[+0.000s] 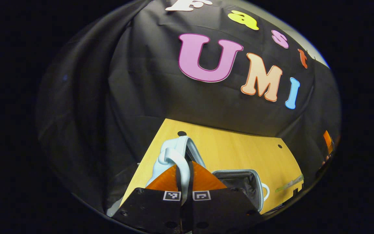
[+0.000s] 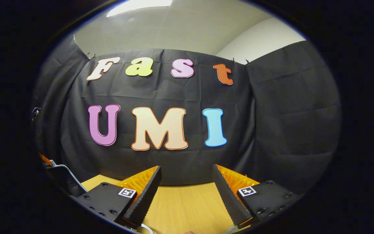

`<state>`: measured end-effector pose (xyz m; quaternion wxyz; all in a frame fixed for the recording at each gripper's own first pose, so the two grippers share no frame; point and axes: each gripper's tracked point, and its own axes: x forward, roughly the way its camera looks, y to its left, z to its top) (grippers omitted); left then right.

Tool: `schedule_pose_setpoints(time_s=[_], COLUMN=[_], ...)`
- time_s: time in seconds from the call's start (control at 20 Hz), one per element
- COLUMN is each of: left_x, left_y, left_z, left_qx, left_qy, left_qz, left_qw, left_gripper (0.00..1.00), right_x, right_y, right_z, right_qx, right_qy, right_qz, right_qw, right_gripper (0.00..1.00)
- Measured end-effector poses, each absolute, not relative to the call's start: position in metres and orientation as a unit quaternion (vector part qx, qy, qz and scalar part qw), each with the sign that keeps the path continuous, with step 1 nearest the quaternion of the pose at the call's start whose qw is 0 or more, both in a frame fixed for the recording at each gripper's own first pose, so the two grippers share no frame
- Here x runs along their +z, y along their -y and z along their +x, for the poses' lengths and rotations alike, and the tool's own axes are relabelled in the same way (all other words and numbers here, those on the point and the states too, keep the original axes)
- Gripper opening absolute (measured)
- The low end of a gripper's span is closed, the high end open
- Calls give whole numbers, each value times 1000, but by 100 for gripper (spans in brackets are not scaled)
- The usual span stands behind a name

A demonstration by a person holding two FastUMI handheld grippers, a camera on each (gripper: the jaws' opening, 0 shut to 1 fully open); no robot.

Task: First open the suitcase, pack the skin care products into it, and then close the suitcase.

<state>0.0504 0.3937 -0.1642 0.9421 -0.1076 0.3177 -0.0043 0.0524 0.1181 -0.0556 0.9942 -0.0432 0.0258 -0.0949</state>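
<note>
Left gripper (image 1: pixel 184 182) pinches the handle (image 1: pixel 177 159) of the suitcase lid (image 1: pixel 187 146), straight ahead; open suitcase (image 1: pixel 242 185) lies just right on the desk (image 1: pixel 239 149). Right gripper (image 2: pixel 187 191) spread wide, holding nothing, above desk.

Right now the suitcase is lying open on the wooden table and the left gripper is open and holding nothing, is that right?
Not quite. The left gripper is not open and empty: the left gripper view shows its fingers closed on the suitcase lid's pale handle. The rest stands: the suitcase lies open on the wooden table, its dark lining showing.
</note>
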Motion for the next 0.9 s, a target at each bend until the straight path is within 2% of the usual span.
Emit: schedule_pose_setpoints(time_s=[0.2,0.45,0.9], left_x=[-189,-248,-335], left_y=[-430,-485,-524], left_z=[45,28,2], left_qx=[0,41,101], left_qy=[-329,-369,-434], left_qz=[-152,-170,-167], left_qw=[932,913,880], left_gripper=[0,0,0], right_x=[-53,-51,-58], right_y=[-135,-149,-163], right_z=[52,46,43], right_qx=[-91,-85,-72], right_qy=[-24,-27,-38], right_qz=[-56,-76,-97], right_qw=[994,993,992], right_gripper=[98,98,98])
